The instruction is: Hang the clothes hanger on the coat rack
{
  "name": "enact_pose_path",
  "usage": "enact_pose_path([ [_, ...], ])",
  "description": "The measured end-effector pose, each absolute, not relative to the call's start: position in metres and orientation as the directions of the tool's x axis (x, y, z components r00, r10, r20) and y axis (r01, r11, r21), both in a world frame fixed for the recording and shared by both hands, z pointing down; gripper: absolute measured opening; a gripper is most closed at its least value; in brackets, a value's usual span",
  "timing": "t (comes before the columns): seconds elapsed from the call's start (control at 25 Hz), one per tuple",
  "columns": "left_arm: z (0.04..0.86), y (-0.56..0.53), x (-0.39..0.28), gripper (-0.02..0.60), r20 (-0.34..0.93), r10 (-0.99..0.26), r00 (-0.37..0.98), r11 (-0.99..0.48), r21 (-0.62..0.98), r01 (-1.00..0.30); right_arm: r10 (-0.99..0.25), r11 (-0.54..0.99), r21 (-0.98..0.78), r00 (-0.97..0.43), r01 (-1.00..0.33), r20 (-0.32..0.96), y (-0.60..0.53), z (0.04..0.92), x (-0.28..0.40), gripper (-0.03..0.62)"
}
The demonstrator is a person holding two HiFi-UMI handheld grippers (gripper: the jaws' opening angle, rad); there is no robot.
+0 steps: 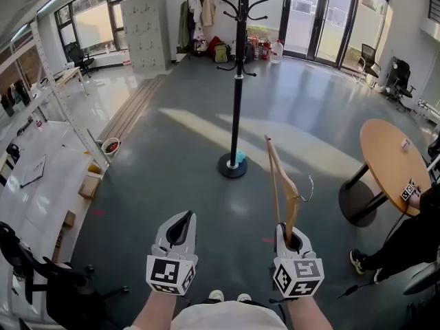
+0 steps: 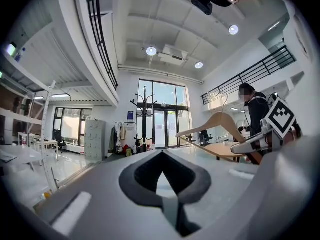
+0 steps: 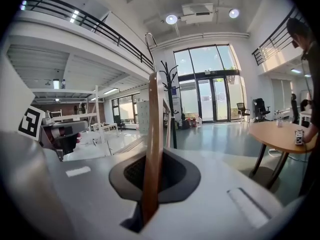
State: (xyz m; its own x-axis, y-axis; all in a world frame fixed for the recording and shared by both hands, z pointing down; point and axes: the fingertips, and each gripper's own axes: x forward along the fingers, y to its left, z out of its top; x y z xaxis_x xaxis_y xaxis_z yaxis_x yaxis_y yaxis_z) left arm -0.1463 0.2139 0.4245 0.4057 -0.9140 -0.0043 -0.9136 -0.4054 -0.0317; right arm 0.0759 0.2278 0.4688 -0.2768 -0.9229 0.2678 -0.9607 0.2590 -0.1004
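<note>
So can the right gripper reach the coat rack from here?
Probably not yet. The right gripper holds the hanger, but the coat rack stands well ahead across open floor. Nothing blocks the way; stepping closer should help.

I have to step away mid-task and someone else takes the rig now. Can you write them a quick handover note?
Right hand-held gripper: shut on one end of the wooden hanger, which stands upright.
Left hand-held gripper: shut, empty.
Coat rack: on the floor ahead, well apart from the hanger.
Done: hanger in hand.
Left: approach the rack, catch the hook on an arm, release.
</note>
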Motion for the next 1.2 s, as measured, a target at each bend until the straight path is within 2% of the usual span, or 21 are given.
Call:
enact_pose_path([
  [0.2,0.430,0.201,-0.170,0.000,0.004,-0.919,0.394,-0.394,-0.016,-0.919,-0.926,0.231,-0.102,-0.251,-0.968,0.283,0.214,0.473,0.067,0.028],
  [0.64,0.444,0.128,-0.170,0.000,0.009,-0.919,0.394,-0.394,-0.008,-0.919,-0.924,0.228,-0.102,-0.248,-0.968,0.291,0.126,0.484,0.078,0.028],
  [1.2,0.430,-0.091,-0.115,0.000,-0.030,-0.926,0.376,-0.375,-0.045,-0.926,-0.927,0.252,-0.093,-0.268,-0.963,0.264,-0.104,0.478,0.140,0.028],
])
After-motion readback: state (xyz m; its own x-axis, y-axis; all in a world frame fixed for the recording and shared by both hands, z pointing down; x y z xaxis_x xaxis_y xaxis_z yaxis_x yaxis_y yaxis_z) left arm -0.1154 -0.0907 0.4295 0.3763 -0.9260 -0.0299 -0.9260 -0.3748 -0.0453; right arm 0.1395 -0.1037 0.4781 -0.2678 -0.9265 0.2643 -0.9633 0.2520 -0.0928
